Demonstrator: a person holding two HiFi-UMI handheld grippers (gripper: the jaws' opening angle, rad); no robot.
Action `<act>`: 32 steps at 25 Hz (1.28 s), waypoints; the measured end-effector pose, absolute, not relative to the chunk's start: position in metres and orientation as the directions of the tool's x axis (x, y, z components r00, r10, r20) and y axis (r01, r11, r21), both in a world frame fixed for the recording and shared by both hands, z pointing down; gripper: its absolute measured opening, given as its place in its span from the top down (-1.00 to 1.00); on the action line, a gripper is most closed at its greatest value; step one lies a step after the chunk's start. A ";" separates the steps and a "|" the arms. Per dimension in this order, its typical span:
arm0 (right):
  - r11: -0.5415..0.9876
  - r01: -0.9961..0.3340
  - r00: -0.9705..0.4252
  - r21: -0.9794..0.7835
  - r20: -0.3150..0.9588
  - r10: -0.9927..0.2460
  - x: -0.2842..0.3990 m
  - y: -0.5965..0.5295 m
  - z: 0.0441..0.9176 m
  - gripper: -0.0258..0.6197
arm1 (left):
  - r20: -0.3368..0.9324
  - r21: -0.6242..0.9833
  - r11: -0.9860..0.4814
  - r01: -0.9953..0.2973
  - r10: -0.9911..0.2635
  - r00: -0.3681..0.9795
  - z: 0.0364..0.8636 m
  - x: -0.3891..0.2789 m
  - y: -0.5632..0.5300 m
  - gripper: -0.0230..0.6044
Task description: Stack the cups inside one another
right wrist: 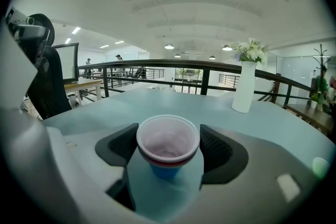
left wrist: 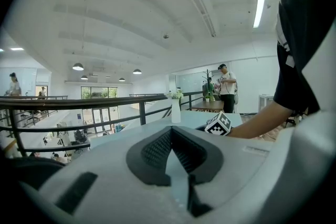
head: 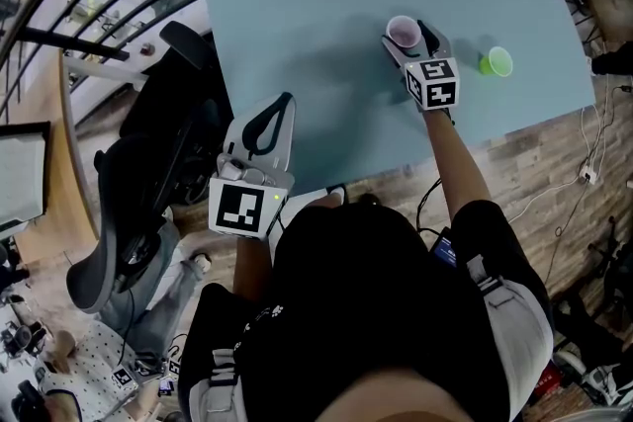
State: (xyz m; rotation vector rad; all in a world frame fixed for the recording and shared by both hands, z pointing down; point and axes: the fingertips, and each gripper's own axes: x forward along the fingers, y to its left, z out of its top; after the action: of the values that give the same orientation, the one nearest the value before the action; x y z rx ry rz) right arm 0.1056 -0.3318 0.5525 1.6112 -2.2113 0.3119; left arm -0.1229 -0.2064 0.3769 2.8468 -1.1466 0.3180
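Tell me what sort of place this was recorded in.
Probably an open-plan office on a mezzanine: a black railing runs past the pale blue table, an office chair stands beside it, and desks with monitors show on a lower floor.

Left tool (head: 285,104) closed, right tool (head: 406,35) gripping cups (right wrist: 168,144)

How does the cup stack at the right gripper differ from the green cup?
The cup stack nests pink, red and blue cups; the green cup is single. The cup stack sits between the jaws of the right gripper; the green cup stands apart, ungripped. Both rest on the table.
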 end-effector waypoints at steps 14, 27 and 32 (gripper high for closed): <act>0.304 -0.952 -0.303 -0.040 0.261 -0.916 0.110 -0.295 0.496 0.05 | 0.182 -0.038 -0.756 -0.654 -0.648 0.739 0.372 -0.107 -0.210 0.98; 0.288 -0.950 -0.301 -0.118 0.105 -0.948 0.116 -0.212 0.441 0.62 | 0.165 -0.045 -0.834 -0.550 -0.549 0.819 0.372 -0.055 -0.200 0.98; 0.260 -0.959 -0.269 -0.112 0.070 -0.961 0.120 -0.178 0.430 0.88 | 0.168 -0.052 -0.861 -0.505 -0.506 0.846 0.374 -0.032 -0.193 0.98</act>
State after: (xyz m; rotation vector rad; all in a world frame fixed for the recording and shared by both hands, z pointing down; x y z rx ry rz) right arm 0.1202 -0.1776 0.4299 1.9066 -2.5038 0.2079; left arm -0.0319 -0.1930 0.3744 3.0236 -0.8282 0.2772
